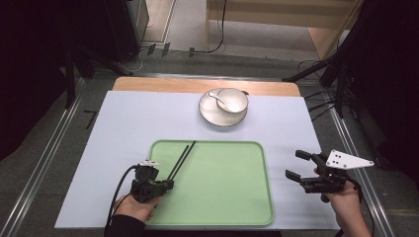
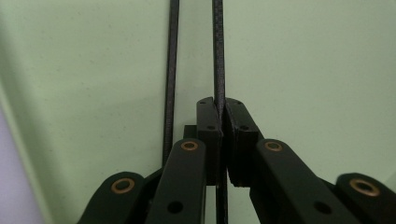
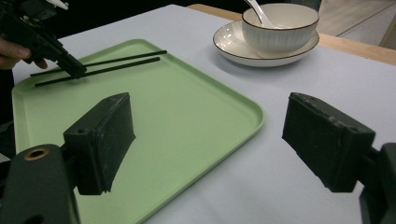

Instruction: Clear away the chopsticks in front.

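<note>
Two black chopsticks [image 1: 182,158] lie side by side on the left part of a green tray [image 1: 222,197], their far tips near its far rim. My left gripper [image 1: 168,184] sits low over the tray's left side, shut on one chopstick [image 2: 218,70]. The other chopstick [image 2: 170,84] runs free just beside the jaws. In the right gripper view the left gripper [image 3: 74,70] pinches the nearer chopstick [image 3: 116,66]. My right gripper [image 1: 294,164] hovers over the white table cover right of the tray, jaws wide open [image 3: 205,140] with nothing between them.
A white bowl [image 1: 233,100] with a white spoon [image 1: 216,97] stands on a white plate [image 1: 217,117] beyond the tray. The white cover [image 1: 123,128] spreads over a wooden table [image 1: 163,85]. Rails and dark stands flank both sides.
</note>
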A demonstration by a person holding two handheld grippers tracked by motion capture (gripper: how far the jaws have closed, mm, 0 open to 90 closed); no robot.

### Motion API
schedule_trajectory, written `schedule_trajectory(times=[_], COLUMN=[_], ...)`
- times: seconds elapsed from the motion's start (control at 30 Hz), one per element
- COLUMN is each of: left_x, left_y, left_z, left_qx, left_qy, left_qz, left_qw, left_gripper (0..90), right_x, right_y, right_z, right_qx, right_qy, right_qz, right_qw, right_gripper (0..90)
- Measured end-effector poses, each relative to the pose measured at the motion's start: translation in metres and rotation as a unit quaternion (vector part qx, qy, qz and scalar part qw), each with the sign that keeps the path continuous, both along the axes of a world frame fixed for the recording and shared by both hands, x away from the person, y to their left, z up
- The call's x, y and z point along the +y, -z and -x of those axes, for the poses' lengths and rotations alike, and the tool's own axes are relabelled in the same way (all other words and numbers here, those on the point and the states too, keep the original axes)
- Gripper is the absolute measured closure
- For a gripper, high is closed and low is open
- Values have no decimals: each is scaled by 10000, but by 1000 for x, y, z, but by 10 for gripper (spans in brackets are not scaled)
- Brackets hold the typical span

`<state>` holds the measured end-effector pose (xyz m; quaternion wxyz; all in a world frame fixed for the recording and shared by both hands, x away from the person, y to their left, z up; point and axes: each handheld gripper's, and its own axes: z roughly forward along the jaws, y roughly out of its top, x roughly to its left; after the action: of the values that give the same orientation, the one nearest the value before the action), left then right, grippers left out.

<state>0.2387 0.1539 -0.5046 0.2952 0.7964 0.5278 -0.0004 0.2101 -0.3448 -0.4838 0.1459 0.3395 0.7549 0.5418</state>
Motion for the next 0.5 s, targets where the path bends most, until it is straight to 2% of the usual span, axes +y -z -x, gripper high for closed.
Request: schedule_trajectory(times=[0.03,0.07,0.17,0.3,0.5], left_x=[0,1,5,11,19], left_y=[2,2,2,-1,-2], left_z=[0,0,-2,-4,-6], left_qx=[51,35,36,4,54], left_qy=[-9,-105,-230,-396,-514], left_qz=[-12,47,17,-111,-121], left_qw=[10000,9999,9997,9992,9986], left_gripper=[855,855,855,838,819], right_x=[0,0,0,-1,0], right_y=[0,0,0,0,0], right_z=[0,0,0,1,1], right_qx=[-1,-2,6,-7,-4], right_qy=[0,-5,4,28,-4], right_qz=[3,-2,-6,-18,-8], right_qw=[10000,10000,10000,10000,10000], right_gripper=[169,169,169,169,169])
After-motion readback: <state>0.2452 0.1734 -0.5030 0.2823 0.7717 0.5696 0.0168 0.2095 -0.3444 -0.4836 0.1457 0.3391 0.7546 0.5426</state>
